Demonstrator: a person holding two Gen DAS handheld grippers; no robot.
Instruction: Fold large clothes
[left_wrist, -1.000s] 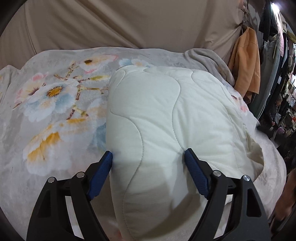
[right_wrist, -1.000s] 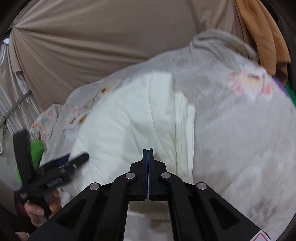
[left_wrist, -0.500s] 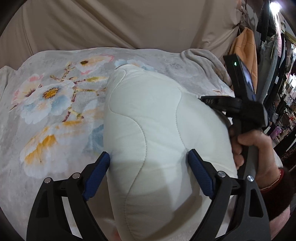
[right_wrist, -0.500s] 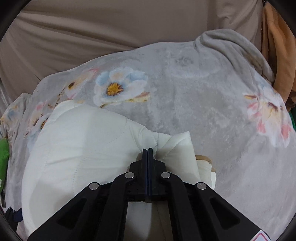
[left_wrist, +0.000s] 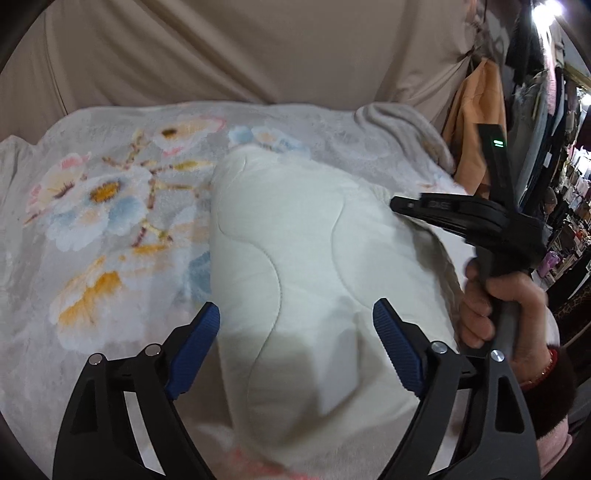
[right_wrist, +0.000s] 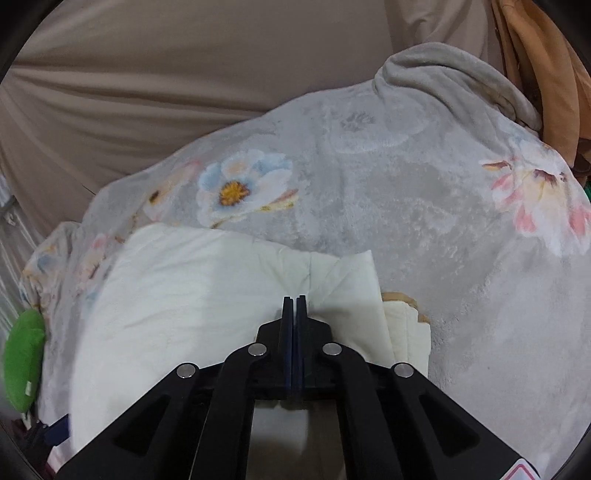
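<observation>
The right gripper (right_wrist: 294, 306) is seen with its fingers pressed together, a bunched edge of the white quilt (left_wrist: 314, 280) pinched between them near the quilt's right side. The left gripper (left_wrist: 295, 332) has its fingers spread wide, straddling the near end of the quilt without being closed on it; whether the pads (left_wrist: 195, 339) touch the fabric cannot be told.

The quilt lies folded into a thick bundle on the floral blanket (left_wrist: 92, 221), which covers the bed. In the left wrist view its long axis runs away from the camera, toward the beige curtain (left_wrist: 258, 48); the folded layers are stacked at its right edge (right_wrist: 410, 328).

The likely risk is judged to be slippage: only a small bunch is held, and the padded bulk could be pulled out of the pinch or the stacked layers dragged apart if the edge is lifted while the left side is left unsupported. The blanket beneath could also be caught and rucked.
</observation>
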